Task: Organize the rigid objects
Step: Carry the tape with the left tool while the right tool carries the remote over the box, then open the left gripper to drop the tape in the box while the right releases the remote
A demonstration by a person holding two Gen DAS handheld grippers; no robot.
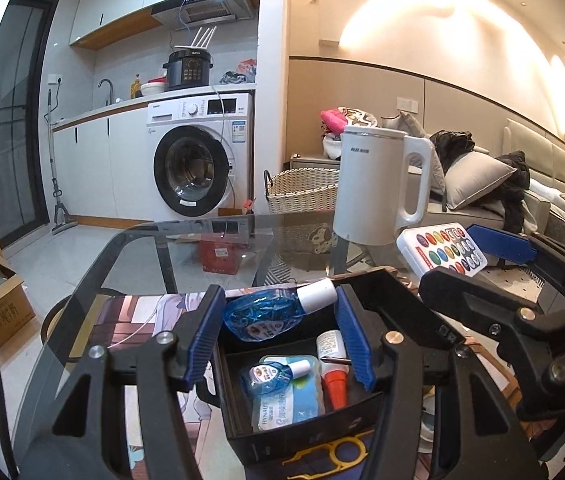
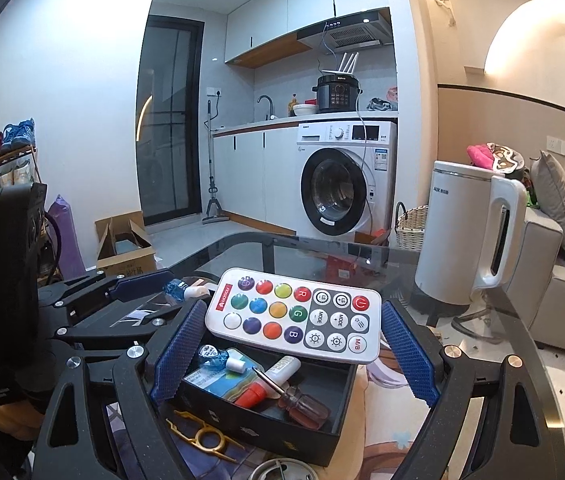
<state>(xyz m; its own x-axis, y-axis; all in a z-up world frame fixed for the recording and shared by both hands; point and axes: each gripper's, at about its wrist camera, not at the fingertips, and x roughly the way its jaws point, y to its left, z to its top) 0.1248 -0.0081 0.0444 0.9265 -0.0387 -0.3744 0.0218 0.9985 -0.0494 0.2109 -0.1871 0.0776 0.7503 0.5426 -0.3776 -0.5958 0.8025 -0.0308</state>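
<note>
My left gripper (image 1: 280,322) is shut on a blue bottle with a white cap (image 1: 270,310) and holds it over the black tray (image 1: 302,436). The tray holds a smaller blue bottle (image 1: 272,374), a blue packet (image 1: 288,398) and a white tube with a red cap (image 1: 332,364). My right gripper (image 2: 288,334) is shut on a white remote with coloured buttons (image 2: 296,314) and holds it above the tray (image 2: 258,424). In the right wrist view a screwdriver (image 2: 298,398) also lies in the tray. The remote shows in the left wrist view (image 1: 444,248).
A white kettle (image 1: 378,188) stands on the glass table (image 1: 186,248) beyond the tray. A gold tool (image 2: 202,436) lies on the mat in front of the tray. A round metal lid (image 2: 282,470) sits at the bottom edge.
</note>
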